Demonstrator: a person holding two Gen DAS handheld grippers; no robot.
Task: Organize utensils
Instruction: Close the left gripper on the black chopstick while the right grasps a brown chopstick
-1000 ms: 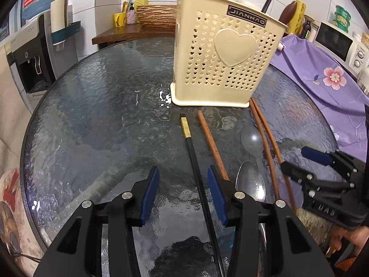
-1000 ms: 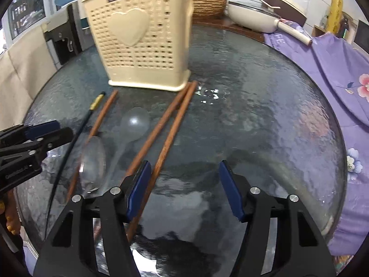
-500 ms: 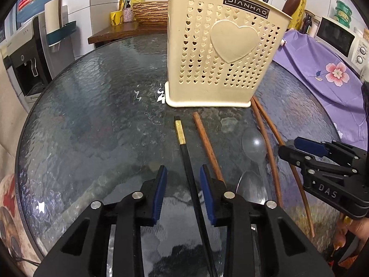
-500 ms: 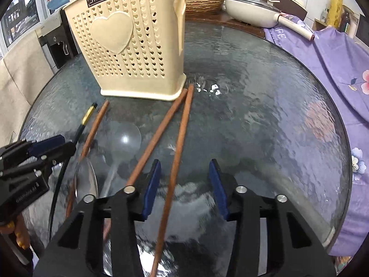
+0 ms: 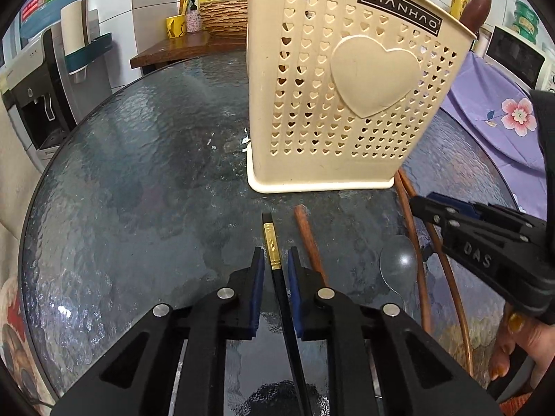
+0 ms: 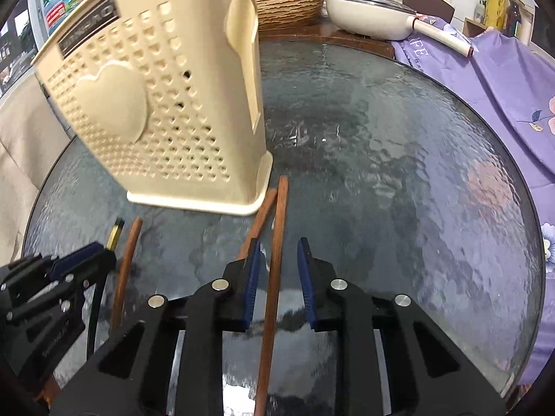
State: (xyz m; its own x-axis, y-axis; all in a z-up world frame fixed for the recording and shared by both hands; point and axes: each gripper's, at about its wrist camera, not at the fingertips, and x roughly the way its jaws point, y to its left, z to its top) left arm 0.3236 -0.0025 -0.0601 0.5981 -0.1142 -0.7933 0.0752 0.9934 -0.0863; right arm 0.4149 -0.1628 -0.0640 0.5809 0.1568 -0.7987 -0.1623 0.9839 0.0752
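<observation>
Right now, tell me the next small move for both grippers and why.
Probably finish closing. The left gripper straddles the black chopstick and the right gripper straddles a brown chopstick. Both jaws have just been closing, yet gaps still show beside each stick, both lying on the glass table.

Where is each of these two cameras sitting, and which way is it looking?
Left wrist view: rides on the left claw, looking down along it at a black chopstick on the glass table; the right claw and a hand show.
Right wrist view: rides on the right claw, looking down at a brown chopstick; the left claw shows.
Both share the cream utensil holder, with claw jaws just closing.
</observation>
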